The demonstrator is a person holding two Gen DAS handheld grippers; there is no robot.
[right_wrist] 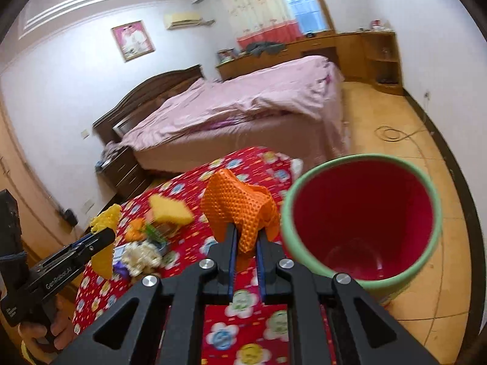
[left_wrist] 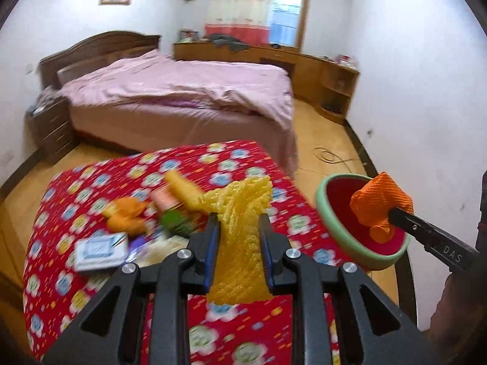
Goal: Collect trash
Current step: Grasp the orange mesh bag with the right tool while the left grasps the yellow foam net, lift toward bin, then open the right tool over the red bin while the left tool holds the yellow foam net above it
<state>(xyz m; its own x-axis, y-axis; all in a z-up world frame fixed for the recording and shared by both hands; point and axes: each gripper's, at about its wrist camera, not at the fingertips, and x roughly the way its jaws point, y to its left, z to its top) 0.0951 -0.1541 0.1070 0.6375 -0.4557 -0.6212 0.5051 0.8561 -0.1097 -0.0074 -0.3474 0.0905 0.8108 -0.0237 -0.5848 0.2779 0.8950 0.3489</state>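
Note:
My left gripper (left_wrist: 239, 225) is shut on a yellow foam net (left_wrist: 240, 203), held above the table with the red flowered cloth (left_wrist: 243, 158). To its right, my right gripper (left_wrist: 391, 213) is shut on an orange foam net (left_wrist: 380, 197) over the mouth of a green bin with a red inside (left_wrist: 322, 210). In the right wrist view the right gripper (right_wrist: 246, 234) pinches the orange net (right_wrist: 240, 210) just left of the bin (right_wrist: 286, 222), which looks empty. The left gripper (right_wrist: 103, 237) holds the yellow net (right_wrist: 105, 217) at the far left.
On the cloth lie another yellow foam piece (left_wrist: 179, 188), an orange lump (left_wrist: 127, 216), a green scrap (left_wrist: 175, 222), a white box (left_wrist: 100, 251) and crumpled white stuff (right_wrist: 143, 254). A pink bed (left_wrist: 182, 97), a nightstand (left_wrist: 51, 127) and a floor cable (left_wrist: 328, 155) lie beyond.

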